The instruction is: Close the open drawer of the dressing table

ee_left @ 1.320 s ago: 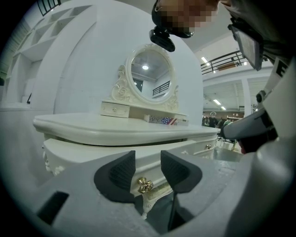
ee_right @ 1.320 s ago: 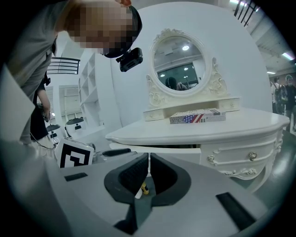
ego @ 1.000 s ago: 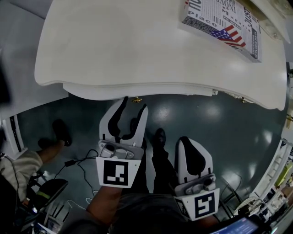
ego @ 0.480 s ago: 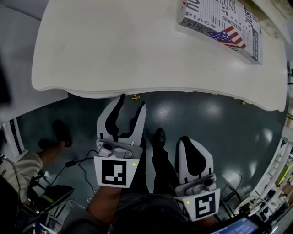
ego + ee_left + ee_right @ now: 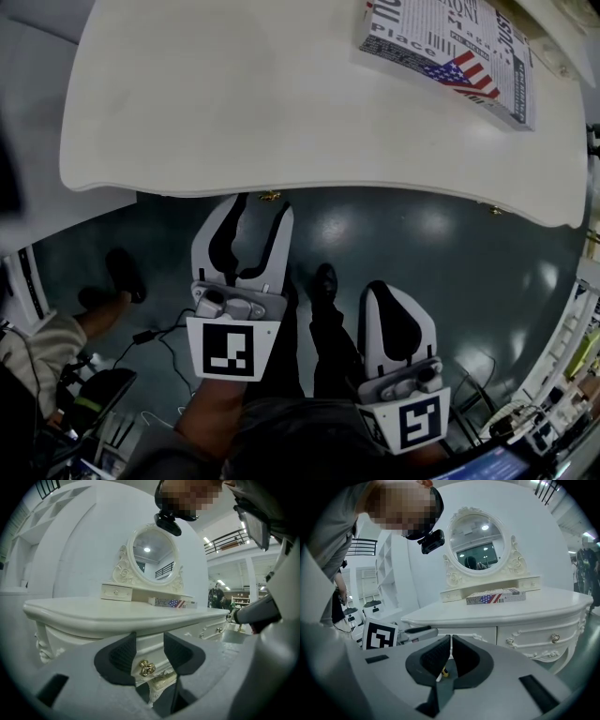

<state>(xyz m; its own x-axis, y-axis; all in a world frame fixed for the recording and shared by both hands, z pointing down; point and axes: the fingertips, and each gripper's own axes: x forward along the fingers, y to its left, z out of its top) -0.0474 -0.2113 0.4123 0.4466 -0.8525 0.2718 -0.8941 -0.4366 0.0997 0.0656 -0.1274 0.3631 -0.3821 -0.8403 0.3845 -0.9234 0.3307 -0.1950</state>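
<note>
While left tongs (image 5: 261,206) gape astride knob (image 5: 146,668) under tabletop edge (image 5: 394,190), right tongs (image 5: 450,645) clenched.

Head view looked steeply down on the top of the dressing table (image 5: 281,94). Left gripper view faced its front closely from below, right gripper view from farther back. All shared the flag-printed box (image 5: 450,52).

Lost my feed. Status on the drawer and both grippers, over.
Left gripper open, jaws flanking the gold knob. Right gripper shut, held back. Drawer in under tabletop, nothing blocking.
</note>
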